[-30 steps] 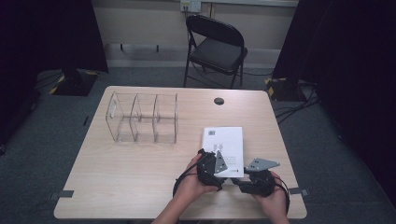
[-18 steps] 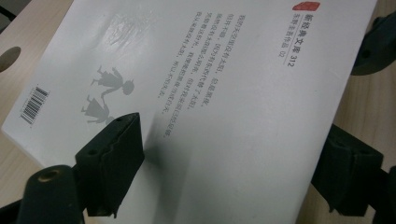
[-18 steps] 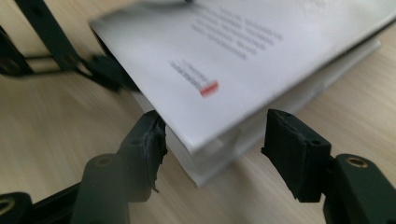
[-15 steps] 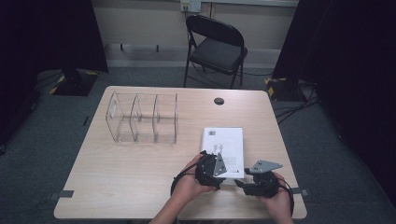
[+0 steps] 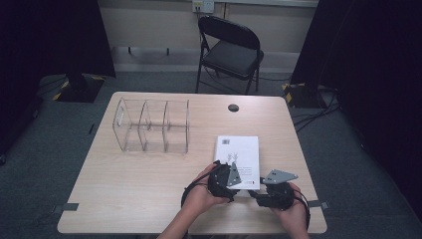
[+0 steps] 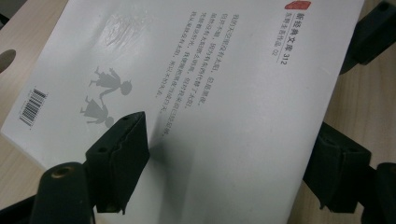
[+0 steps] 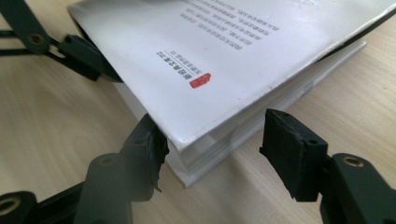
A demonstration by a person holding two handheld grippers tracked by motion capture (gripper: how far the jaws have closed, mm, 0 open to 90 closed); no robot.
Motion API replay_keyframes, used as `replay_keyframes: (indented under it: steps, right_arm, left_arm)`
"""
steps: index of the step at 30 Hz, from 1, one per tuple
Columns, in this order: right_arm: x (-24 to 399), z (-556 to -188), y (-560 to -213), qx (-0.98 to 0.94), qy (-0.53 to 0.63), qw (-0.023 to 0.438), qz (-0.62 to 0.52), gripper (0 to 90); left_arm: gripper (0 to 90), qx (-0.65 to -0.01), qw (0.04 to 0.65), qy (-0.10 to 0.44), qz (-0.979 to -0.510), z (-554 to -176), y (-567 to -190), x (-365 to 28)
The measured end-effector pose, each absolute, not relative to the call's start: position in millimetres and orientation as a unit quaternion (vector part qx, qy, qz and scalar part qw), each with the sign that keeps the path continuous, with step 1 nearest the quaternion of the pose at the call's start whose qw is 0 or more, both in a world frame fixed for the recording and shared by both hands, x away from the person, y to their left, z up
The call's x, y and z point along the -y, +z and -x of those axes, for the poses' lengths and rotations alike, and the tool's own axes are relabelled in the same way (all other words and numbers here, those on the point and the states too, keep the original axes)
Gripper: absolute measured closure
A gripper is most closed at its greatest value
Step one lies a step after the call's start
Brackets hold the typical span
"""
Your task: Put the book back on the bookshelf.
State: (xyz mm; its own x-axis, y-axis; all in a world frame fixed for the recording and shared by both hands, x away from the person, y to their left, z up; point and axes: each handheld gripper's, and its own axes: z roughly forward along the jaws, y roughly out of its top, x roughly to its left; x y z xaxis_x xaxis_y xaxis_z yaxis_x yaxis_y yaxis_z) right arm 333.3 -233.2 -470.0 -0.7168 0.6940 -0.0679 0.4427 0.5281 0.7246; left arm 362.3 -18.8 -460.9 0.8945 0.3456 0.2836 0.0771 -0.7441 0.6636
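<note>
A white book point(image 5: 239, 152) lies back cover up near the table's front right, with a barcode and a red mark on the cover. My left gripper point(image 5: 230, 174) is at its near edge. One jaw rests on the cover point(image 6: 201, 93) and the other is at the underside of the book's edge; the jaws have just been closing and are shut on the book. My right gripper point(image 5: 253, 190) straddles the near corner point(image 7: 196, 154), which shows the stacked pages. Its jaws have just been closing a little. The left pad touches the corner and the right pad point(image 7: 289, 154) stands clear of it.
A clear three-compartment organizer point(image 5: 152, 127) stands at the table's back left. A black round grommet point(image 5: 233, 107) sits near the far edge. A black folding chair point(image 5: 231, 52) stands behind the table. Bare wood point(image 5: 124, 184) lies left of my hands.
The right gripper has shifted very slightly beside the book's near corner. The book and the left hand keep their places.
</note>
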Motion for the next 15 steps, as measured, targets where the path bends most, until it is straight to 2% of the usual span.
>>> replay_keyframes:
  steps: [4,7,12,15]
  right_arm:
    - [233.6,-335.5,-471.9,-0.851,0.364,0.172,-0.337,44.8]
    - [231.1,-336.6,-472.2,-0.853,0.368,0.170,-0.329,52.3]
    - [226.6,-335.0,-471.7,-0.859,0.361,0.182,-0.316,55.4]
    - [227.9,-335.2,-471.6,-0.856,0.369,0.169,-0.321,57.3]
  left_arm:
    - [21.7,-0.116,0.353,0.199,-0.907,-362.8,-462.9,18.8]
    - [21.8,-0.118,0.351,0.193,-0.909,-363.1,-461.8,18.0]
    - [21.8,-0.118,0.351,0.193,-0.909,-363.2,-461.7,18.0]
    - [21.6,-0.119,0.356,0.198,-0.905,-363.0,-462.2,17.7]
